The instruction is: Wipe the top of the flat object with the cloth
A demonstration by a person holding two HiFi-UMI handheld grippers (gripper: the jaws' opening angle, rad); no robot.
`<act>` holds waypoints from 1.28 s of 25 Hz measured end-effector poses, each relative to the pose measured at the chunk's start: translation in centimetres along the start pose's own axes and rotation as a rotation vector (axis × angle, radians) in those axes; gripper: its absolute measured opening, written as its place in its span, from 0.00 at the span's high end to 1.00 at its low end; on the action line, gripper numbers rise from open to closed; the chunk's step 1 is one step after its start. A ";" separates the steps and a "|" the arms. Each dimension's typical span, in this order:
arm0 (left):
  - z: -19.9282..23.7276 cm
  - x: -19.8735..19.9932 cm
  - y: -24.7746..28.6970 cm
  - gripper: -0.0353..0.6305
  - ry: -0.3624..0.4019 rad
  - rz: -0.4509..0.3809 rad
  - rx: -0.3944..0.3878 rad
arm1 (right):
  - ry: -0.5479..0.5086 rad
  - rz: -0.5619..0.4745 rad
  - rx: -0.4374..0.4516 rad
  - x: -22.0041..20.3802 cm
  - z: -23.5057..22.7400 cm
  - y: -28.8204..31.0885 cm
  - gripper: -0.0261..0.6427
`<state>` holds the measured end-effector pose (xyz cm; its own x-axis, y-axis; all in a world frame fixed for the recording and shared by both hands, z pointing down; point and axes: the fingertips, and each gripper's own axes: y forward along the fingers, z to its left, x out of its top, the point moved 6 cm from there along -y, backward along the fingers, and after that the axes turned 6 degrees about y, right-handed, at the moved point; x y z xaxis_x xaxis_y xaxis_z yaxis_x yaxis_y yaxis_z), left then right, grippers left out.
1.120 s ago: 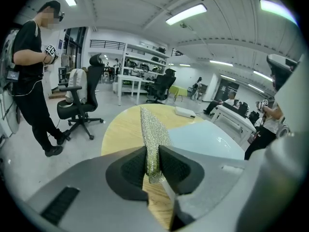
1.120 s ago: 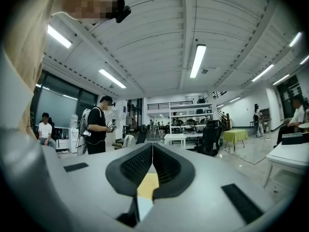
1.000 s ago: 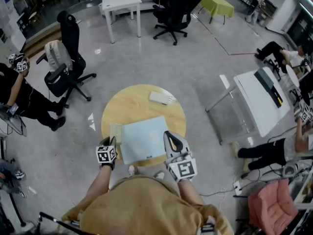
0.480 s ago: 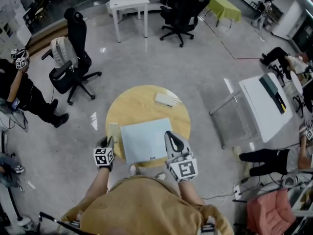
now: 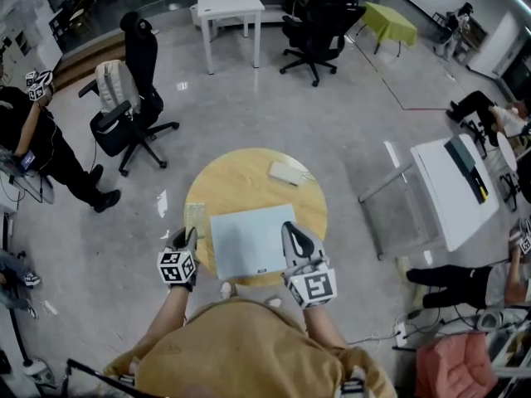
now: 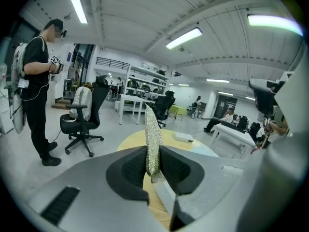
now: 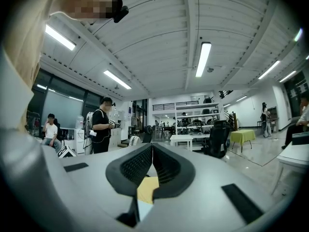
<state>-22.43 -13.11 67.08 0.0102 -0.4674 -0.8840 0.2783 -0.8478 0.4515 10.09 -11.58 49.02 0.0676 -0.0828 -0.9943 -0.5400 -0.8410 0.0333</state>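
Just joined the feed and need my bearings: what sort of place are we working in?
Probably an open-plan lab or office: polished floor, wheeled office chairs, white desks and stocked shelving at the back. We stand at a small round wooden table; another person nearby holds a marker-cube gripper.

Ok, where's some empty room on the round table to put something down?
The widest bare wood is the far left of the round table, between the blue board and the far rim, left of the small white object. A thin strip runs right of the board. The near edge is crowded: left tongs with the cloth, right tongs.
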 end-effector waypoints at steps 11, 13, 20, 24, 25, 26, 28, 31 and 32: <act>-2.6 6.8 -3.1 0.85 -0.015 -0.201 -0.059 | -0.005 -0.035 0.009 0.7 0.3 0.1 0.96; -2.7 8.0 -4.0 0.85 -0.014 -0.240 -0.068 | -0.009 -0.026 -0.001 0.6 0.0 -0.2 0.96; -3.3 11.5 -6.9 0.85 0.009 -0.356 -0.096 | -0.010 -0.034 -0.058 0.6 -0.9 -1.7 0.96; -3.7 13.4 -9.0 0.85 0.034 -0.413 -0.113 | -0.012 -0.048 -0.086 1.3 -1.2 -2.5 0.96; -3.8 13.7 -9.6 0.85 0.039 -0.426 -0.116 | -0.011 -0.052 -0.091 1.5 -1.2 -2.8 0.96; -3.7 14.1 -10.2 0.85 0.047 -0.437 -0.117 | -0.010 -0.058 -0.096 1.7 -1.2 -3.0 0.96; -3.6 14.7 -11.4 0.85 0.073 -0.456 -0.113 | -0.007 -0.068 -0.103 2.1 -1.1 -3.3 0.96; -3.6 15.6 -13.0 0.85 0.103 -0.481 -0.110 | -0.006 -0.084 -0.113 2.7 -1.1 -3.7 0.96; -3.6 15.9 -13.6 0.85 0.109 -0.492 -0.110 | -0.005 -0.090 -0.116 2.9 -1.1 -3.8 0.96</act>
<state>-22.59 -8.11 46.50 -0.0491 0.0140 -0.9987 0.3742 -0.9268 -0.0314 13.25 -9.20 46.11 0.1069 -0.0012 -0.9943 -0.4317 -0.9009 -0.0453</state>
